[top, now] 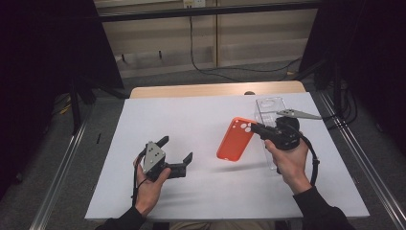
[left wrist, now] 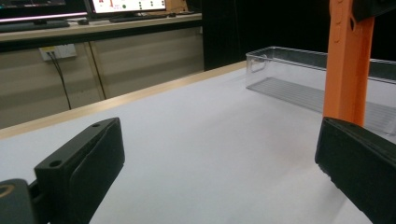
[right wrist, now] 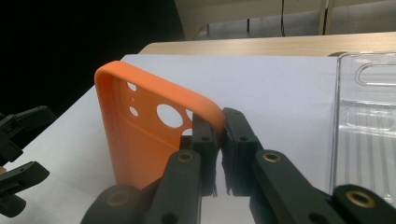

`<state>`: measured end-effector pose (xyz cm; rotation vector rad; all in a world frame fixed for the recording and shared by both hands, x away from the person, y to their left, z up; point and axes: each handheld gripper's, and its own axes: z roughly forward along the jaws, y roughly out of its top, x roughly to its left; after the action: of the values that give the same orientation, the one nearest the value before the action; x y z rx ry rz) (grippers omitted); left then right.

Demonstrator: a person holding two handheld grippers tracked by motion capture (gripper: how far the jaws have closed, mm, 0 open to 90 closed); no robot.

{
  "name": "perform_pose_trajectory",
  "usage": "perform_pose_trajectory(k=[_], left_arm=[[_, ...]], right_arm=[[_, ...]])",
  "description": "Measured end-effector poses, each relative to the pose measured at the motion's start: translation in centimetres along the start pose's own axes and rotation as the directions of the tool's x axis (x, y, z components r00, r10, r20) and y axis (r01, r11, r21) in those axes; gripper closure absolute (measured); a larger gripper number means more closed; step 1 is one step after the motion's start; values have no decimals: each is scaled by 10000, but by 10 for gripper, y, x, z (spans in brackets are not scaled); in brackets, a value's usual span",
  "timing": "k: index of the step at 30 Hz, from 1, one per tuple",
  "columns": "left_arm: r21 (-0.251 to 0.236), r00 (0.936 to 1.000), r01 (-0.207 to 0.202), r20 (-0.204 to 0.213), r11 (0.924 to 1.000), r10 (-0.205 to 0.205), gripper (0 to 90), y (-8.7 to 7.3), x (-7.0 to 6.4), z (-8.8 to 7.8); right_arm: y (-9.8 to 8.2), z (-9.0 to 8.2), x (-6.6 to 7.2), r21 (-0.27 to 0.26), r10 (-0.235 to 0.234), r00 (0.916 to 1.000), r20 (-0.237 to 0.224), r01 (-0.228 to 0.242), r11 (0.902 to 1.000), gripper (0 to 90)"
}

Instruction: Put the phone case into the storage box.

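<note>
An orange phone case (top: pixel 235 139) with round camera holes hangs above the white table cover, held by its top edge. My right gripper (top: pixel 256 128) is shut on that edge; in the right gripper view its jaws pinch the case's rim (right wrist: pixel 210 112) at the corner. The case (left wrist: pixel 345 60) stands upright at the right in the left gripper view. My left gripper (top: pixel 176 150) rests low at the table's front left, open, with nothing between its fingers (left wrist: pixel 81 163). It points toward the case.
A clear plastic tray (top: pixel 270 111) lies on the white cover (top: pixel 191 124) just behind and right of the right gripper. The same tray (left wrist: pixel 299 77) shows far right beyond the left gripper. Wooden table edge (top: pixel 215 89) runs along the back.
</note>
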<state>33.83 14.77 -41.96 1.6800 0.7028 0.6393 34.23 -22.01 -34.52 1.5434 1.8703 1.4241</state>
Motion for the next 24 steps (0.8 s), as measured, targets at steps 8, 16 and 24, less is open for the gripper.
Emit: perform_pose_trajectory(k=[8,16,24], left_arm=[[-88,9997,34,-238,10000,-36,13,-2,8,-10],[-113,9989,189,-416,9998,-193,19,-4,15,-20],[-156,9976,290,-618,9995,-299,20,-7,23,-30]], right_arm=[[3,-4,-3,-210,-72,9999,81,74,9998,838],[5,-7,-7,-329,-96,9998,150,101,9994,838],[8,-8,-9,-485,-194,9996,213,204,9986,838]])
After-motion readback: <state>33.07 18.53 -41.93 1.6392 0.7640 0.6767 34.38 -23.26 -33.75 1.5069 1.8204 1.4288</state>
